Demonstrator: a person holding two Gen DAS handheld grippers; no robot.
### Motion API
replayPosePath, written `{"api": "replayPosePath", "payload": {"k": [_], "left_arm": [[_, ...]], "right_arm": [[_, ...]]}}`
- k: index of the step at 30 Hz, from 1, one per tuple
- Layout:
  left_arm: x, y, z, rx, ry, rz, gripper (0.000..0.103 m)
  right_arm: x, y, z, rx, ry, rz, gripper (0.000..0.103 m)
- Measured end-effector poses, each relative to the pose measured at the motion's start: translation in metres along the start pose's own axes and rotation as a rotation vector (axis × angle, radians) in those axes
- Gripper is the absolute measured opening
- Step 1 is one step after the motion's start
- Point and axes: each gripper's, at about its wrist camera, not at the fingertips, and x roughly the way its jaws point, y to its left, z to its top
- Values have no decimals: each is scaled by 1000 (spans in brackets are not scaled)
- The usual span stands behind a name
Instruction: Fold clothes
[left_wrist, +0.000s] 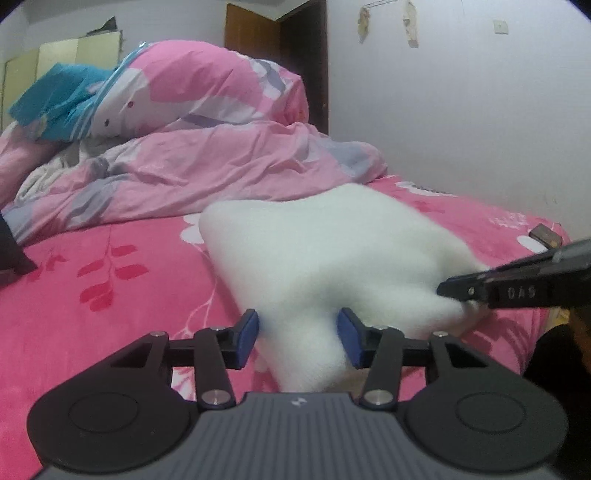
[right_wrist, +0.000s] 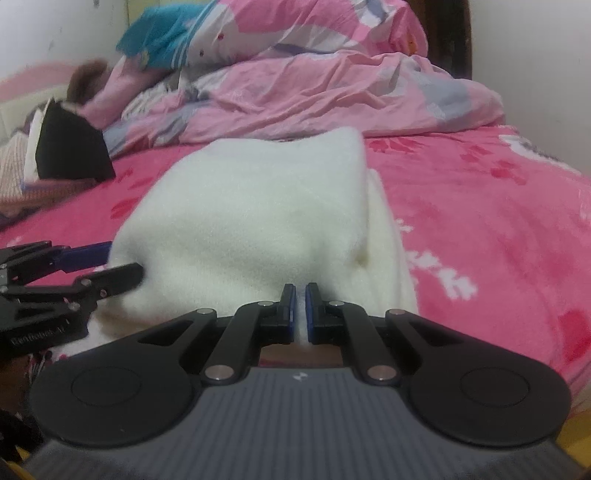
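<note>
The bed (right_wrist: 480, 229) held a rumpled quilt (left_wrist: 207, 166) and, nearer, the white garment (right_wrist: 251, 221). No containers showed. The left gripper (left_wrist: 298, 334) straddled a fold, half open — perhaps touching. The right gripper (right_wrist: 300, 310) pinched its edge; a tug might undo the fold.

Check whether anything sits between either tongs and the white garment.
Nothing visible does. The right tongs are shut on the near edge of the white garment. The left tongs straddle a fold of it, blue pads at its sides; a firm grip is unclear.
</note>
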Motion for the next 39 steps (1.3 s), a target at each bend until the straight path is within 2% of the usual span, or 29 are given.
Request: {"api": "replayPosePath", "payload": {"k": [2,4,7,8,10,12,15,17,21,22,24,30,33,34,35,37,39], "left_arm": [[0,2,-4,-20,-9,-5,49],[0,3,-8,-35,-19,-9,49],[-1,3,-11,-45,-29,-13,49],[-2,4,-12,-53,-32,-17,49],[-2,6,-15,-74,-32,-35,49],[-1,11,-19,-108,-28,-60,50],[-3,18,-24,-147,-38,-91,50],[-4,21,-27,-168,-42,-106,50],[-6,20,-32,-184,-51,-114,50],[-6,20,-32,-183,-53,-114,50],[-5,20,-34,-192,-55,-120,50],[-3,23,-38,-209,-62,-147,51],[0,23,-40,-224,-59,-151,51],[0,23,-41,-224,-59,-151,51],[0,23,-41,-223,-60,-152,51],[1,25,-42,-227,-52,-159,51],[0,28,-44,-243,-61,-176,51]], "right_arm": [[-12,12,18,-40,-27,9,6],[-22,31,41,-97,-95,58,6],[-11,61,63,-178,-133,116,6],[1,68,65,-191,-112,130,5],[42,71,53,-233,8,107,5],[66,61,35,-247,14,125,4],[64,60,58,-159,109,120,4],[58,78,72,-232,115,92,5],[62,109,98,-295,21,170,5],[73,112,98,-322,25,153,5],[115,106,84,-376,109,101,4],[120,107,105,-350,159,99,4],[128,120,126,-371,55,148,4],[138,121,129,-373,45,157,4],[154,121,127,-383,65,149,4],[202,110,102,-367,206,118,4],[204,103,107,-318,215,143,4]]}}
